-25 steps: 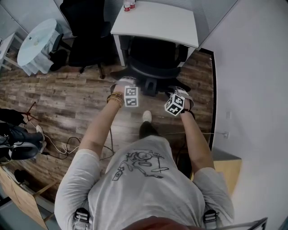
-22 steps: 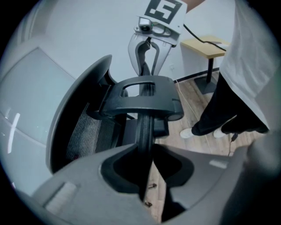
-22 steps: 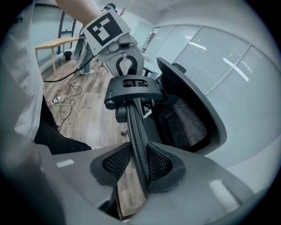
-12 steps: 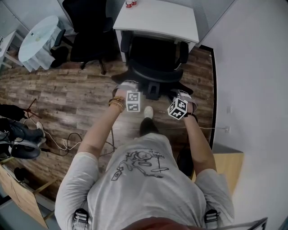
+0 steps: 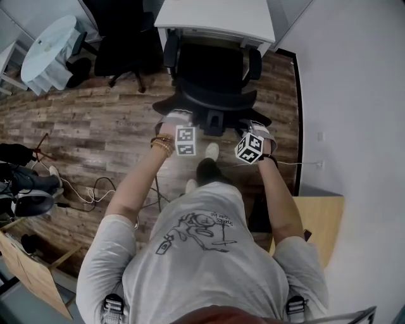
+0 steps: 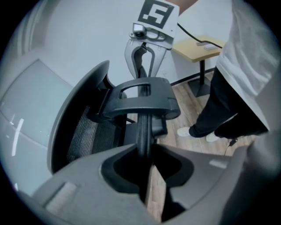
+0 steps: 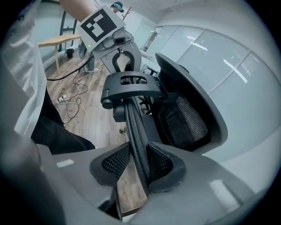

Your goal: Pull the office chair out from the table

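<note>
The black office chair (image 5: 212, 69) stands in front of the white table (image 5: 215, 16), its seat mostly out from under it. My left gripper (image 5: 177, 119) and right gripper (image 5: 253, 126) both grip the top edge of its backrest (image 5: 209, 102), one on each side of the headrest. In the left gripper view the jaws (image 6: 145, 151) clamp the thin backrest edge (image 6: 142, 127). The right gripper view shows the jaws (image 7: 138, 162) on the mesh edge (image 7: 134, 127), opening slightly with the edge still between the pads. The headrest (image 7: 131, 85) sits between the two grippers.
A second black chair (image 5: 120, 38) and a round pale table (image 5: 47, 50) stand at the back left. A white wall (image 5: 354, 95) runs along the right, with a small wooden table (image 5: 323, 221) beside it. Cables (image 5: 95, 196) lie on the wood floor at left. The person's shoe (image 5: 212, 152) is just behind the chair.
The chair has rolled away from the table toward the person, showing more of its seat. Both grippers came back with it, still on the backrest, and the person stepped back.
</note>
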Motion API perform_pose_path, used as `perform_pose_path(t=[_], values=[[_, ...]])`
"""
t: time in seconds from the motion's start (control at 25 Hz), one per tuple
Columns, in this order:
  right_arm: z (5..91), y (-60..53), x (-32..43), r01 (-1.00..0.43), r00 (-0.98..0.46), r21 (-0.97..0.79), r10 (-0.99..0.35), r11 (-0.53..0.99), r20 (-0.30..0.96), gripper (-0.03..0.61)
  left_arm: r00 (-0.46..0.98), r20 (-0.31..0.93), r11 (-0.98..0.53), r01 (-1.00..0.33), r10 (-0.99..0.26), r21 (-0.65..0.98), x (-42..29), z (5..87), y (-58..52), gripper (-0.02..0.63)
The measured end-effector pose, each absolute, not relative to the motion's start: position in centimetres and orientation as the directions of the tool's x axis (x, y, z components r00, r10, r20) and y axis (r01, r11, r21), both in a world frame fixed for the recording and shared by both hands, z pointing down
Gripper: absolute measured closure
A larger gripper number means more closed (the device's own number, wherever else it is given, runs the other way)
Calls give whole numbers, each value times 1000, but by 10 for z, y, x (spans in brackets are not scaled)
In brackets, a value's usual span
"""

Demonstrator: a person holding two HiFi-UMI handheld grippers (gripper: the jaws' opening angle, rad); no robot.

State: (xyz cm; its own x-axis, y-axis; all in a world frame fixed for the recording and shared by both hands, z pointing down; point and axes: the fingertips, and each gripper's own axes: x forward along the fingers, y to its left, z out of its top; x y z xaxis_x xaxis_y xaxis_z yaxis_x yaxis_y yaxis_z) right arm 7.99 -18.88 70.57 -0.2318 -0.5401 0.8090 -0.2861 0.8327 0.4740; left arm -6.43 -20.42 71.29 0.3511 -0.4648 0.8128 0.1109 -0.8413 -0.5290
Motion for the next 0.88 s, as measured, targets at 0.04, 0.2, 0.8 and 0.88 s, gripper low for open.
perform_pose_path(t=[0.04,0.2,0.8,0.88], values=[[706,-183,80,-285,-232,474,-540,833,809,451,353,812,-841,111,-464,-529,-64,713,-198,515],[709,-157,80,-285,-234,472,-539,834,809,451,355,815,-844,115,-458,-524,-65,715,-171,515],[708,-60,86,-274,-237,479,-541,834,807,449,363,817,-852,102,-449,-514,-59,714,-73,517],[709,-46,85,-273,-238,480,-542,834,806,449,362,817,-852,101,-449,-514,-60,715,-58,517]])
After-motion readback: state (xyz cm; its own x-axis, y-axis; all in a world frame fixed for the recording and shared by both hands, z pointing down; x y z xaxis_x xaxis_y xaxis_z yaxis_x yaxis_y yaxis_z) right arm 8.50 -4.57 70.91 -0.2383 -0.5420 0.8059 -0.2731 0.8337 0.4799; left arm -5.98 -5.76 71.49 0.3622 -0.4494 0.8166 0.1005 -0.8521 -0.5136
